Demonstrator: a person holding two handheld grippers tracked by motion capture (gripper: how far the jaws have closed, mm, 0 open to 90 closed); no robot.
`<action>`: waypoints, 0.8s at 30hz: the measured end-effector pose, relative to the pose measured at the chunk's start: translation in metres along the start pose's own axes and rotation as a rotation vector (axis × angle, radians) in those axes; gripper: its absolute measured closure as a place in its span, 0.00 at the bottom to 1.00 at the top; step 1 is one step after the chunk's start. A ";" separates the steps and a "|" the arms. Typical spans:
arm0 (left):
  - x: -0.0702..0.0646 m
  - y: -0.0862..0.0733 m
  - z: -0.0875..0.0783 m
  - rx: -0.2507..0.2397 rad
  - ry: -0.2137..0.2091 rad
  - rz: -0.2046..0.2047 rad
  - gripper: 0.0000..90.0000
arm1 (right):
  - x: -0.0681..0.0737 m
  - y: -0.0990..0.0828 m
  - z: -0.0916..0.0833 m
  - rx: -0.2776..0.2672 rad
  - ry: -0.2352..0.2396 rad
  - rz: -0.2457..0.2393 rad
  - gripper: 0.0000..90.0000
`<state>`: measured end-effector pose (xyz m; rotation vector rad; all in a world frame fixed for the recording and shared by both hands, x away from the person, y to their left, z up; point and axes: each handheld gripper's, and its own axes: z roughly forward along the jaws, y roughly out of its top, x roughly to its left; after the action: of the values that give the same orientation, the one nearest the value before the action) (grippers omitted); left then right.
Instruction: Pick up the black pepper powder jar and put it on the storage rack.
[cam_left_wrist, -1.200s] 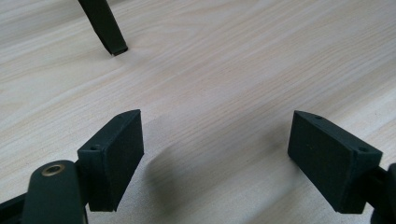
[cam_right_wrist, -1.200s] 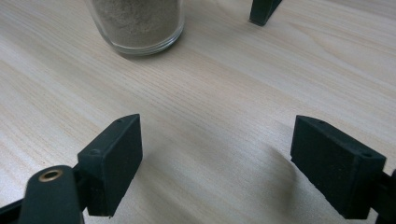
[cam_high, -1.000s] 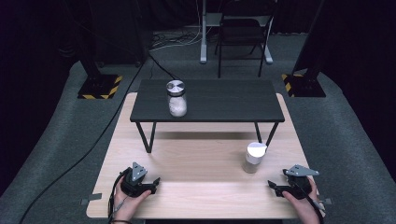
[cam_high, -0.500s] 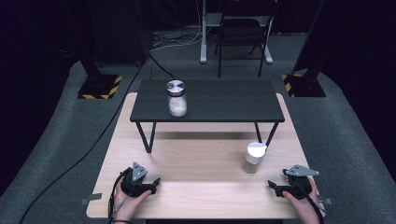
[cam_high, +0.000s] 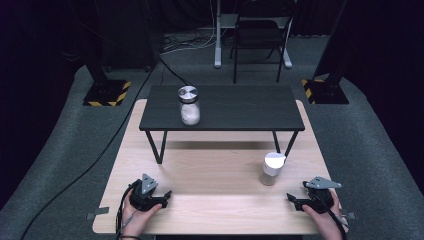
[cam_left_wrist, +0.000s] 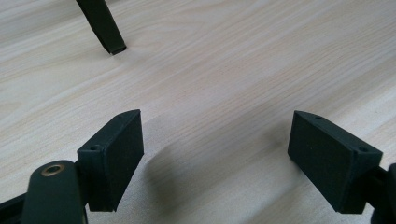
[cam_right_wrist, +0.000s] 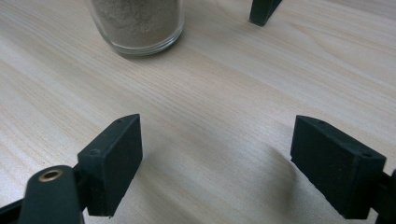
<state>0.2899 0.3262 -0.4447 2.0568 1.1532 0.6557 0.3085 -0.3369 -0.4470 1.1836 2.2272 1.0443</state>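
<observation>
A glass jar with a silver lid (cam_high: 189, 106) stands on the small black table (cam_high: 235, 110) at its left half. A second glass jar with a white lid (cam_high: 272, 168), holding beige powder (cam_right_wrist: 135, 18), stands on the wooden tabletop near the black table's right front leg. My left gripper (cam_high: 161, 197) rests at the front left of the wooden table, jaws wide open over bare wood (cam_left_wrist: 215, 144). My right gripper (cam_high: 296, 200) rests at the front right, open, with the white-lidded jar just ahead and to its left (cam_right_wrist: 217, 158).
The black table's legs (cam_high: 156, 146) stand on the light wooden table (cam_high: 215, 170); one leg foot (cam_left_wrist: 105, 28) is ahead of my left gripper, another (cam_right_wrist: 262, 10) ahead of my right. A chair (cam_high: 257, 37) and dark stands sit on the grey floor beyond.
</observation>
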 end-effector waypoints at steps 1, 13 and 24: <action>0.000 0.000 0.000 0.000 0.000 0.000 0.20 | 0.000 0.000 0.000 0.000 0.001 0.000 0.18; 0.000 0.000 0.000 0.000 -0.001 0.000 0.20 | 0.000 0.000 0.000 0.000 0.001 0.000 0.18; 0.000 0.000 0.000 0.002 0.000 -0.001 0.20 | -0.001 -0.001 0.000 -0.006 0.003 0.002 0.18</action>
<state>0.2903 0.3259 -0.4446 2.0573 1.1557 0.6544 0.3082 -0.3382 -0.4476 1.1823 2.2240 1.0537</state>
